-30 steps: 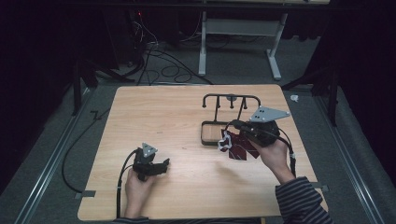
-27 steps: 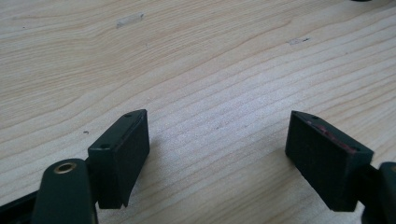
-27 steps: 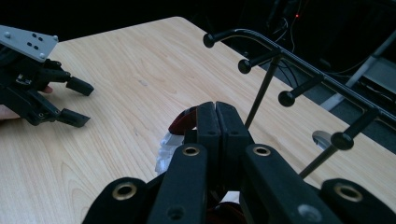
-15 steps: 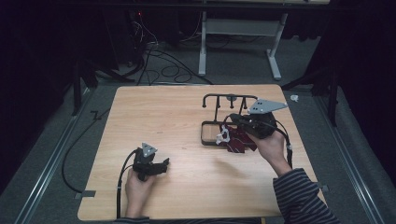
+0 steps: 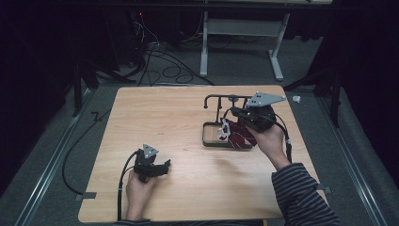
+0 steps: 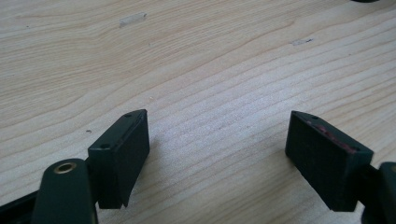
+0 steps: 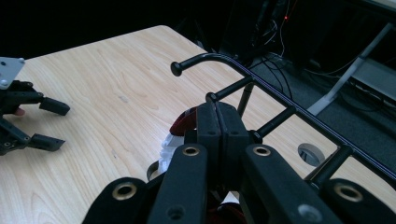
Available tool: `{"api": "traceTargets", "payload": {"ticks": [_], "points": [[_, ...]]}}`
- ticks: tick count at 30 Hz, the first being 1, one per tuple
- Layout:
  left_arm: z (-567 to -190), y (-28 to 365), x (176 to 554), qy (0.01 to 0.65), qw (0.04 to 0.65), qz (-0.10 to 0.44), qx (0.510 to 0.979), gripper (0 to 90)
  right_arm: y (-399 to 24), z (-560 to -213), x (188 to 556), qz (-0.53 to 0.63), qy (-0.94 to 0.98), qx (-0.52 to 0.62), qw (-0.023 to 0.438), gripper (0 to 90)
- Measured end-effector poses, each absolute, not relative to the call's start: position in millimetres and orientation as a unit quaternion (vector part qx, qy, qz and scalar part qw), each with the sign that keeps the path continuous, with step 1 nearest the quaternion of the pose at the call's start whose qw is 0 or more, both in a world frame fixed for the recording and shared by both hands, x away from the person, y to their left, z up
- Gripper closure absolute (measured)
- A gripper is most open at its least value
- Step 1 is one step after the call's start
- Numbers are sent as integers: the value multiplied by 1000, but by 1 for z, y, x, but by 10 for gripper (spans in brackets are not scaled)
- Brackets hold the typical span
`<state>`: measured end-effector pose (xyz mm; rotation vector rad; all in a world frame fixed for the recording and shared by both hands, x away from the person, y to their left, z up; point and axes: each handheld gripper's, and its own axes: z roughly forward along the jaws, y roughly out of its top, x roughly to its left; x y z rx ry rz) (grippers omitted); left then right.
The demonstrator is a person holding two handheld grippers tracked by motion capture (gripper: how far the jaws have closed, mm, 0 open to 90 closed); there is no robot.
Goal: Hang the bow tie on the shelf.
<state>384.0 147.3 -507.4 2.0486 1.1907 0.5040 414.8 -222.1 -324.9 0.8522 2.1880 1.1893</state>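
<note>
Left gripper (image 5: 162,165) sits at the near left of the table (image 5: 155,113), jaws spread wide with nothing but bare wood between them, clear in the left gripper view. It's parked, well apart from the work.

Right gripper (image 5: 234,126) is mid-right, jaws pressed together on a dark red and white cloth (image 5: 235,134). In the right gripper view the pads meet flat, with the cloth (image 7: 180,125) bunched just past and below the tips. Can't tell what kind of item it is; it looks like thin fabric.

Cloth hangs over the black rack (image 5: 221,120): base frame under it, top rail with pegs on the far side. In the right gripper view the rail (image 7: 261,79) runs diagonally from near right to far left, with one short peg (image 7: 229,88) just past the jaw tips.

Key relation: the peg lies straight ahead of the jaws and slightly above, and the rail's long axis crosses the approach. My guess is the cloth goes up and over a peg. Right hand is the only one in reach.

Against the earlier frames: right gripper and cloth have shifted away from the near edge, closer in over the rack. Left gripper hasn't moved. Grip unchanged.
</note>
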Motion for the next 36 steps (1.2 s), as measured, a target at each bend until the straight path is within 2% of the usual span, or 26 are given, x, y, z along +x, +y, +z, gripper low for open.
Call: {"api": "traceTargets", "payload": {"ticks": [36], "points": [[-507,147,384,460,352,195,791,221,-236,-341,457,422,780,384,256,882]]}}
